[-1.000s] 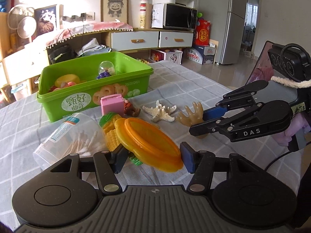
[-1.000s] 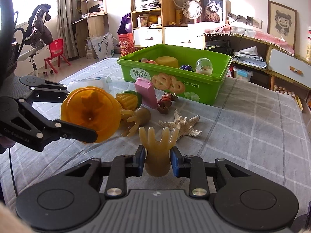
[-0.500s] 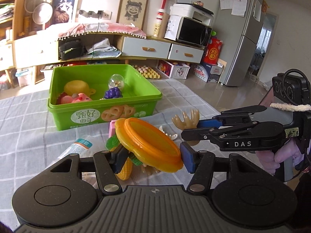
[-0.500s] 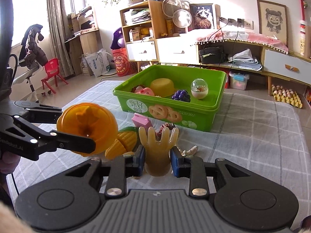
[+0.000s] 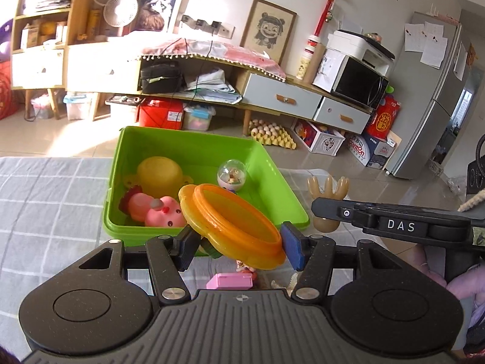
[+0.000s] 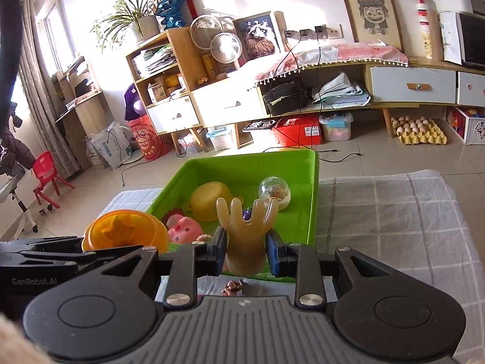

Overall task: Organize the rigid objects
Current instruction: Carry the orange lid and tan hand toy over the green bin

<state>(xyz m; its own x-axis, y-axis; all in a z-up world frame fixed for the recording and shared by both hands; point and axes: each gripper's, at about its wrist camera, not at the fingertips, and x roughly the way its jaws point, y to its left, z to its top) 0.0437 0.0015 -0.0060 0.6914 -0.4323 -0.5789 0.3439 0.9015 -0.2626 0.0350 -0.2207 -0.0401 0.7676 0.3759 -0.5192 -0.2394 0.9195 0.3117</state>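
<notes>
The left gripper pinches the tilted orange lid between its pads; the right gripper clamps the tan hand-shaped toy, both above the green bin's near wall.

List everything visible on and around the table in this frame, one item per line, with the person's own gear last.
Bin: 1, green, on checked cloth.
Pot: 1, yellow, in bin.
Pig toy: 1, pink, in bin.
Capsule ball: 1, clear, in bin.
Pink box: 1, on cloth below the tongs.
Lid: 1, orange, held above the bin's near edge.
Hand toy: 1, tan, held.
Left tongs: shut on lid.
Right tongs: shut on hand toy.
</notes>
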